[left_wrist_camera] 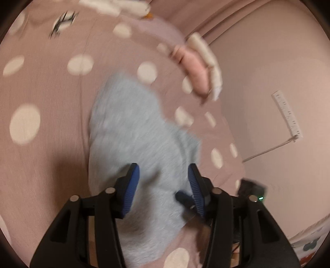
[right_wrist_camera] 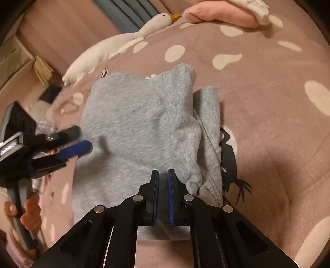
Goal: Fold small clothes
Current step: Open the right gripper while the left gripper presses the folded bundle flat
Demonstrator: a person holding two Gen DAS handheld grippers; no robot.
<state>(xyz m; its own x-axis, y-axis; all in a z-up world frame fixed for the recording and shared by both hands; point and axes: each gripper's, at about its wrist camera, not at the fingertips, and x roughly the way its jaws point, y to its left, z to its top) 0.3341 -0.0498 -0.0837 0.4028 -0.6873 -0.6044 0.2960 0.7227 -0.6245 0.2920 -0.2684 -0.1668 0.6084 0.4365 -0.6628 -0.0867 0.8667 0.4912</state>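
Note:
A small light grey garment [right_wrist_camera: 132, 127] lies on a pink bedspread with cream spots [right_wrist_camera: 257, 86]. It also shows in the left wrist view [left_wrist_camera: 132, 132], blurred. Its right part is bunched into a raised fold [right_wrist_camera: 185, 115] over a crumpled edge. My right gripper [right_wrist_camera: 163, 175] is shut on the near edge of the grey garment. My left gripper [left_wrist_camera: 163, 171] is open just above the garment, with cloth between its blue pads but not pinched. It also shows in the right wrist view [right_wrist_camera: 82, 147] at the garment's left edge.
A white stuffed goose [right_wrist_camera: 115, 47] lies at the far side of the bed. A folded pink and white cloth [right_wrist_camera: 224, 14] lies far right; it also shows in the left wrist view [left_wrist_camera: 198, 68]. A wall with a power strip [left_wrist_camera: 286, 113] is to the right.

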